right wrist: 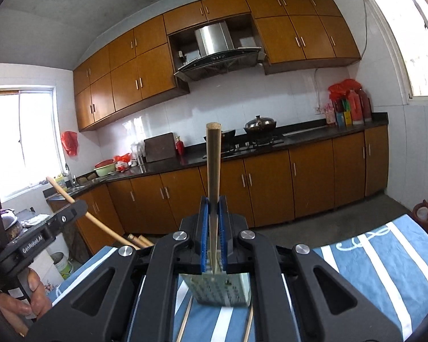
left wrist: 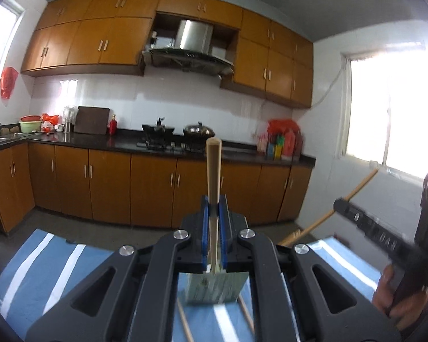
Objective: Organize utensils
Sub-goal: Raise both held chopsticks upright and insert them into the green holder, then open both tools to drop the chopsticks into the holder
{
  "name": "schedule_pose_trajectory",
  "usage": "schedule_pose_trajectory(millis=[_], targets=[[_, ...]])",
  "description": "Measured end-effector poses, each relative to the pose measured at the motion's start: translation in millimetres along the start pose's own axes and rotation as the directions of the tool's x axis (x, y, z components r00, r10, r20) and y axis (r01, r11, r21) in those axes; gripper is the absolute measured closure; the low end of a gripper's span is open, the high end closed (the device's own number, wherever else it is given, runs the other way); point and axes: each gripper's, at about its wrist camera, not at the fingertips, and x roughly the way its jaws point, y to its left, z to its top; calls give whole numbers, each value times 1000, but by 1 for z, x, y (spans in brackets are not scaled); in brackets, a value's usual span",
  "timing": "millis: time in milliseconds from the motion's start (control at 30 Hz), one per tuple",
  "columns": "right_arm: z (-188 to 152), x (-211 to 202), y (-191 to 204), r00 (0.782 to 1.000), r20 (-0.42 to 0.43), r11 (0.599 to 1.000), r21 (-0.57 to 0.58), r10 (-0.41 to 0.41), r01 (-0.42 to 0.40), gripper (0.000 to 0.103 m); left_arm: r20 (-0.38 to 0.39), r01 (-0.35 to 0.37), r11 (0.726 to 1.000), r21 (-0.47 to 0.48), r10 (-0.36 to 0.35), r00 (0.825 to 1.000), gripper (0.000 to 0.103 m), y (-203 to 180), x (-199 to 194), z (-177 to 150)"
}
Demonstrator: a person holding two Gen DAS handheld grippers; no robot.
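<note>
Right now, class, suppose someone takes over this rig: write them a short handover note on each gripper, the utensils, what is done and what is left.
Left gripper: shut on a tan wooden chopstick, pointing up.
Right gripper: shut on another tan wooden chopstick.
Below both: patterned rectangular holder on the blue-and-white striped cloth; more sticks lie beside it.
Done: two picked up.
Left: probably place both in the holder, then gather the rest.
</note>
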Motion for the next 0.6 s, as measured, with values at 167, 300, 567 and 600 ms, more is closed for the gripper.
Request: schedule_pose_trajectory(millis=[167, 300, 567, 600], targets=[[-4, 31, -2, 999, -8, 999, -12, -42, 42, 95, 15, -27, 999, -42, 28, 1000, 95, 3, 30, 4], [-12, 52, -8, 997, -52, 998, 9, -56, 57, 95, -8, -43, 999, -32, 43, 999, 95, 1, 52, -8], [-31, 70, -11, 991, -126, 998, 21, -50, 53, 95, -97, -69, 997, -19, 67, 993, 95, 8, 86, -35], [-32, 70, -11, 991, -127, 998, 22, -47, 51, 95, -101, -69, 997, -23, 67, 993, 95, 11, 87, -36]])
